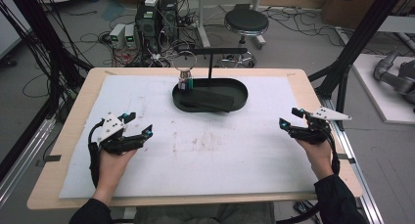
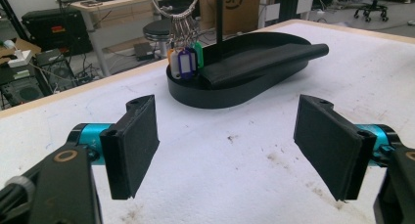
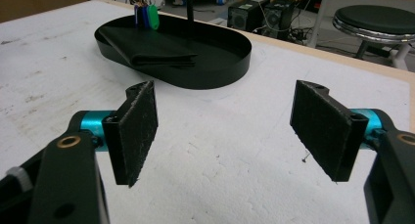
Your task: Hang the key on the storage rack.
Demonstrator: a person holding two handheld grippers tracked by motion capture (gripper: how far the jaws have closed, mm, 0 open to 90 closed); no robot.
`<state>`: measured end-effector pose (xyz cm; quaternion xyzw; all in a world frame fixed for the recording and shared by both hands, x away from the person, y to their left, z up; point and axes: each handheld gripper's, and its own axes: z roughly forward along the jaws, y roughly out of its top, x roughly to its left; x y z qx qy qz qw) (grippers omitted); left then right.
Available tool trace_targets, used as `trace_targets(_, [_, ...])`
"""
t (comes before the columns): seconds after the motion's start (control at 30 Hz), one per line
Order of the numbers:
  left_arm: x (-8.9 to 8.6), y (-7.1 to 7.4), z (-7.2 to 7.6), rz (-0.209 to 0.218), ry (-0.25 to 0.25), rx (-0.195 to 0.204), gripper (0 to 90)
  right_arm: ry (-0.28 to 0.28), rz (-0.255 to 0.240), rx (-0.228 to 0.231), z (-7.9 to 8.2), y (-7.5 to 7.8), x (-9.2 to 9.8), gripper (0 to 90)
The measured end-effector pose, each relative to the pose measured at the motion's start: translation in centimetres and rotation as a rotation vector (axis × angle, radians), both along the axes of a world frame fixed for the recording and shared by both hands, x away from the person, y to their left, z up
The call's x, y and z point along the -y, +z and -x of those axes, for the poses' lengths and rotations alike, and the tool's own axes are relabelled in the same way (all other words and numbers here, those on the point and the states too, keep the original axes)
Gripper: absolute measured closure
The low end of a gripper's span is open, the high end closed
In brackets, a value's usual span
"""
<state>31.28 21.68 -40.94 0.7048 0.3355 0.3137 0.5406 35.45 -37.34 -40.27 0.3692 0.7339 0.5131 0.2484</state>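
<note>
A black oval tray (image 1: 240,87) (image 2: 235,94) (image 3: 215,72) stands at the back middle of the white mat, with a T-shaped black stand (image 1: 211,57) rising from it. A key ring with several coloured tags (image 1: 185,79) (image 2: 183,60) (image 3: 147,16) hangs from the stand's left arm. A folded black cloth (image 1: 208,100) (image 2: 264,62) (image 3: 151,48) lies in the tray. My left gripper (image 1: 138,125) (image 2: 227,150) hovers open at the mat's left. At the mat's right edge my right gripper (image 1: 289,117) (image 3: 225,136) is open too. Nothing sits between either pair of jaws.
The white mat (image 1: 205,145) covers a wooden table (image 1: 78,111); brown stains mark its middle. Behind the table are a black stool (image 1: 246,22), computer boxes (image 1: 156,18) and tangled cables on the floor. A black frame post (image 1: 352,48) rises at the right.
</note>
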Motion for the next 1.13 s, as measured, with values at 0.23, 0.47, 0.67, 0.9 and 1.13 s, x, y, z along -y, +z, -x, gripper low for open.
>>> trace_targets(0.23, [0.15,-0.31,-0.18,-0.023,-0.003,-0.003,24.4,-0.006,0.005,-0.007,0.07,-0.06,0.11,25.8])
trace_targets(0.47, [0.03,-0.49,-0.38,-0.03,0.001,-0.013,24.4,-0.005,0.013,-0.011,0.18,-0.12,0.06,25.8])
trace_targets(0.67, [-0.03,-0.36,-0.35,-0.02,0.001,-0.007,24.4,-0.008,0.012,-0.01,0.24,-0.15,0.24,25.7])
trace_targets(0.9, [0.11,-0.44,-0.49,-0.025,-0.004,-0.012,24.4,-0.01,0.01,-0.013,0.32,-0.19,0.39,25.7])
trace_targets(1.13, [0.14,-0.47,-0.72,-0.025,-0.004,-0.01,24.4,-0.013,0.008,-0.017,0.35,-0.22,0.5,25.7])
